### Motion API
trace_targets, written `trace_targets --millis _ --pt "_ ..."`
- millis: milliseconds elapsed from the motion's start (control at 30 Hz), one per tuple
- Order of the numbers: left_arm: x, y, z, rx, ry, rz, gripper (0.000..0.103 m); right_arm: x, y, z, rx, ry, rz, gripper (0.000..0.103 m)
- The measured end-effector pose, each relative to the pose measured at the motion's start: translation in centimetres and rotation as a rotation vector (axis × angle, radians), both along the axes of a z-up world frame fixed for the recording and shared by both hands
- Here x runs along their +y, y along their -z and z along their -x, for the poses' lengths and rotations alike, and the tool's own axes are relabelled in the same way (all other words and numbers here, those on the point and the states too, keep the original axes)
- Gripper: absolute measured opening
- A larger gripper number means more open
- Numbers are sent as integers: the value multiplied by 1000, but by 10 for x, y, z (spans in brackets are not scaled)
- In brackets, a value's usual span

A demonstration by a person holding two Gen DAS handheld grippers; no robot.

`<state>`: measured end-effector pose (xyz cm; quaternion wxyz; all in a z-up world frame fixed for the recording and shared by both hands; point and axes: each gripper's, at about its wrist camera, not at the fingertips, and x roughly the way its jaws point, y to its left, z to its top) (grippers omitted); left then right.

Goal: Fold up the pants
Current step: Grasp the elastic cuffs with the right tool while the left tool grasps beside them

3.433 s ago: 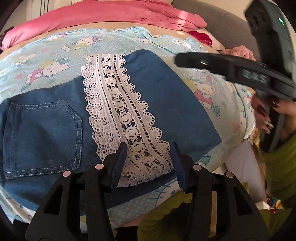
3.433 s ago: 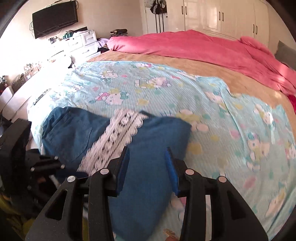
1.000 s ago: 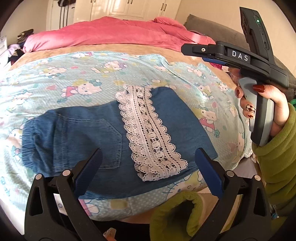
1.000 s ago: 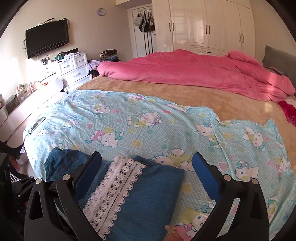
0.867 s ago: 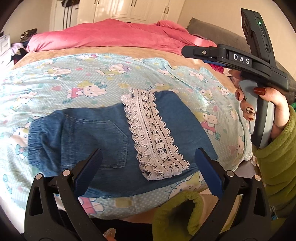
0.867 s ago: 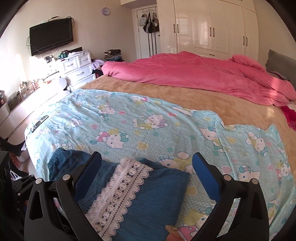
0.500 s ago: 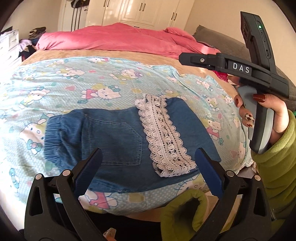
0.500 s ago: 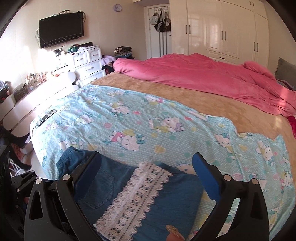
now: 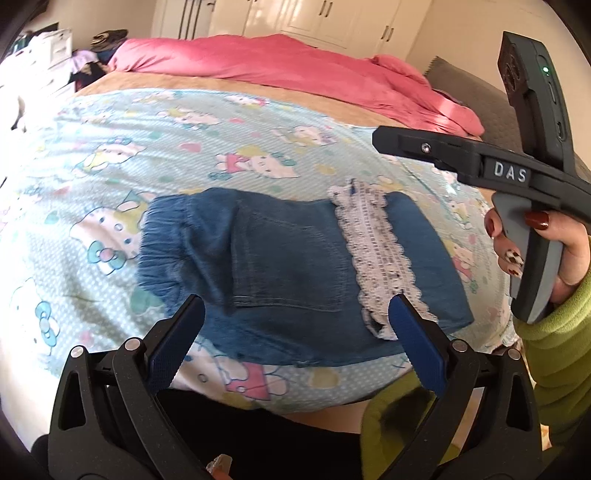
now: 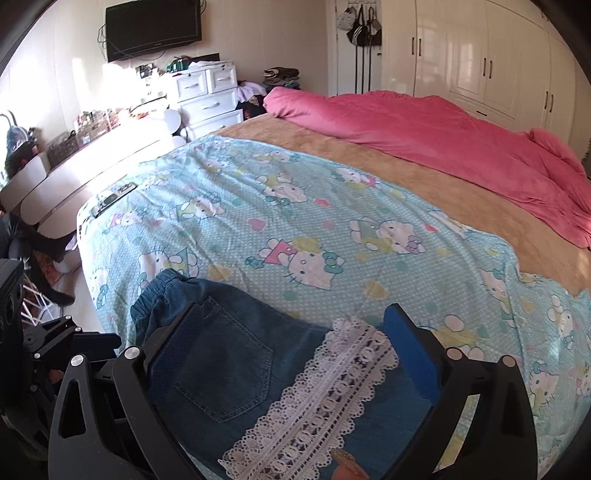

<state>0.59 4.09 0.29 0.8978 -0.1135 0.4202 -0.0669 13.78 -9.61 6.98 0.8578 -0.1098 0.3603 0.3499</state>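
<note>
Folded blue denim pants (image 9: pixel 295 258) with a back pocket and a white lace band (image 9: pixel 376 247) lie flat near the bed's front edge, on a light blue cartoon-cat sheet (image 9: pixel 184 147). My left gripper (image 9: pixel 295 343) hovers open above the front edge of the pants, holding nothing. My right gripper (image 10: pixel 291 354) is also open and empty, raised over the pants (image 10: pixel 236 369) and their lace band (image 10: pixel 325 391). In the left wrist view the right gripper's body shows at the right, held by a hand (image 9: pixel 535 251) in a green sleeve.
A pink duvet (image 10: pixel 443 136) lies bunched across the far side of the bed on a tan blanket (image 10: pixel 461 199). White drawers (image 10: pixel 207 96) and a wall TV (image 10: pixel 153 26) stand far left. Wardrobes (image 10: pixel 480 55) line the back wall.
Both grippers have pulled back and swung left, so the pants sit further right and lower in both views. Both stay open wide; 3.4 s ago their jaws stood much narrower.
</note>
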Motion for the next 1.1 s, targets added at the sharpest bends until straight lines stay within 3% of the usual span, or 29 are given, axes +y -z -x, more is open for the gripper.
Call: trace_targets --millis 267,633,667,800,833,1100 --pt "24 11 -3 41 -62 2 93 32 19 -6 42 -69 41 98" --pt "58 30 -5 73 -144 82 93 77 45 -12 121 -191 85 98" --pt "58 31 -5 72 -141 88 92 82 46 -13 131 -208 86 98" --pt "58 37 -7 79 -125 123 57 103 51 -14 155 -276 94 98" --pt "57 39 -7 84 -119 131 54 108 53 -14 157 -292 99 98" --pt "56 43 -6 78 -110 149 53 148 76 -23 248 -389 120 97"
